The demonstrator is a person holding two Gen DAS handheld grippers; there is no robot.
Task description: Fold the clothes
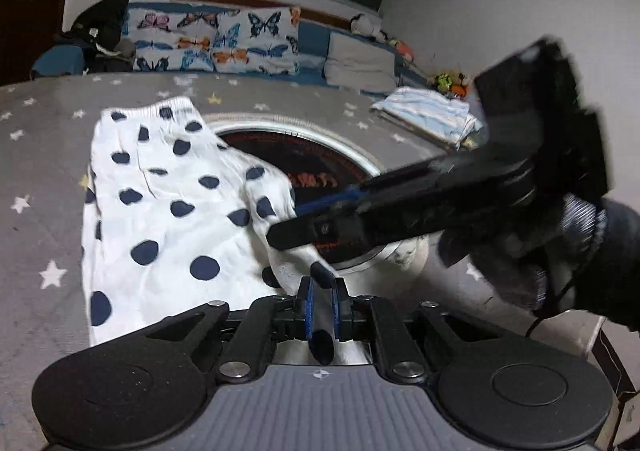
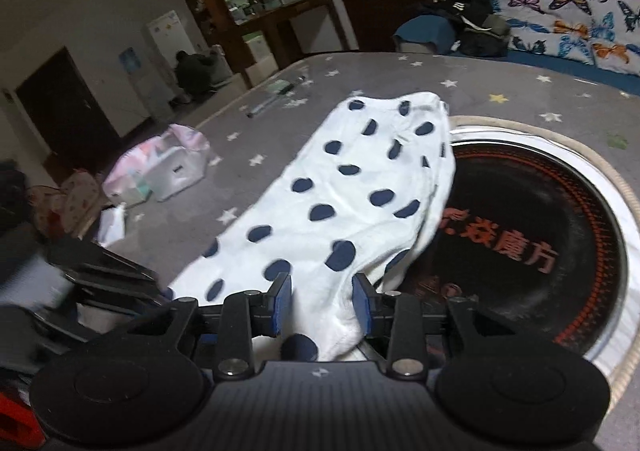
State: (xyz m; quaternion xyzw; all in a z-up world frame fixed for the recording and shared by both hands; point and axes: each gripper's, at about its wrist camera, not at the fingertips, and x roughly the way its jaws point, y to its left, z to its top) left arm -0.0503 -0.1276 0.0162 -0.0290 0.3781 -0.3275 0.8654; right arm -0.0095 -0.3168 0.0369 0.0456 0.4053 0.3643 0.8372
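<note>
Grey star-print cloth (image 1: 48, 179) w/ round black inset (image 2: 520, 219), butterfly cushions (image 1: 224, 39) behind.

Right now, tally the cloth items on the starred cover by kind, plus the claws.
Polka-dot garment: 1
Folded striped garment: 1
Pink bundle: 1
Left claw, right claw, each gripping the polka-dot garment: 2
Total: 5

Our two grippers, both pinching

Our left gripper (image 1: 323, 305) is clamped narrow; our right gripper (image 2: 322, 305) grips wider, with our gloved hand (image 1: 560, 251) behind it.
</note>
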